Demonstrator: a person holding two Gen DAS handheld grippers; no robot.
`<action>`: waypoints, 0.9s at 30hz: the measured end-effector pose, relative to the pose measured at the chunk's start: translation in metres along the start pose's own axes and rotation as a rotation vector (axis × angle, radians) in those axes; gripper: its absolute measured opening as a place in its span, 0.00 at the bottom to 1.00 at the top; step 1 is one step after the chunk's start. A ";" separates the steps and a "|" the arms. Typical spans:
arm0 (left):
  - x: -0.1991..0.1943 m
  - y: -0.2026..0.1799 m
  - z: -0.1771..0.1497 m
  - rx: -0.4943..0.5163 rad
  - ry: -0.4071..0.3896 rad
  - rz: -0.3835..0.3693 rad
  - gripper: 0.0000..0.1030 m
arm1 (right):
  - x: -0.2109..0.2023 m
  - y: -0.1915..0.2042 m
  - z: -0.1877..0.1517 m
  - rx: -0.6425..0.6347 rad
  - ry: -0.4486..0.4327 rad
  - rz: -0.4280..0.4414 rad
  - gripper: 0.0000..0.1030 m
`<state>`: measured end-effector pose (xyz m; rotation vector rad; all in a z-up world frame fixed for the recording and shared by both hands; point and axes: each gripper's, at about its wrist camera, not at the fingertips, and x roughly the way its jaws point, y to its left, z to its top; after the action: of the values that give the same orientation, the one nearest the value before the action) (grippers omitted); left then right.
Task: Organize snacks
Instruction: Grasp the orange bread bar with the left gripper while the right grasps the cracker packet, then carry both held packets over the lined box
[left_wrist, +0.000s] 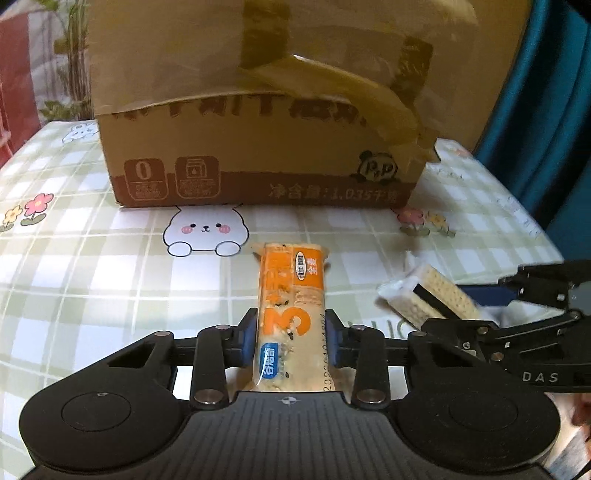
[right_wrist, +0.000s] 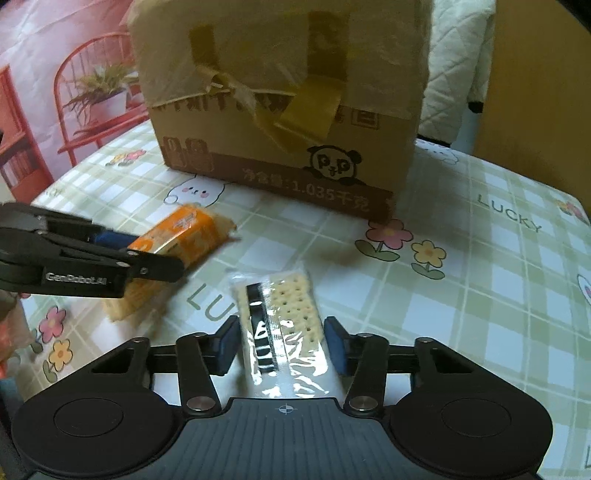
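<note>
Each hand-held gripper clamps a snack: left orange pack, right crackers.

Orange snack pack, brown carton — green-and-white checked tablecloth, flower-printed

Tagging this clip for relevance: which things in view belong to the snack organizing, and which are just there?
Job:
orange-wrapped snack bar, clamped in left gripper
clear-wrapped cracker pack, between right gripper fingers
taped brown cardboard box, probably the destination

Just there:
green checked tablecloth with rabbit and flower prints
</note>
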<state>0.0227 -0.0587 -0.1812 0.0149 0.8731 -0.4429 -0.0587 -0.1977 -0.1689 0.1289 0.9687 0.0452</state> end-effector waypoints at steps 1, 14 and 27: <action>-0.005 0.002 0.001 -0.002 -0.017 0.003 0.37 | -0.002 -0.001 0.000 0.011 -0.011 -0.004 0.42; -0.114 0.012 0.067 0.065 -0.403 0.013 0.37 | -0.090 -0.007 0.050 0.006 -0.372 -0.083 0.41; -0.111 0.031 0.210 0.111 -0.569 0.107 0.37 | -0.092 -0.026 0.202 0.020 -0.538 -0.105 0.41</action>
<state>0.1276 -0.0294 0.0320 0.0358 0.2860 -0.3676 0.0553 -0.2505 0.0164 0.1009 0.4379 -0.0928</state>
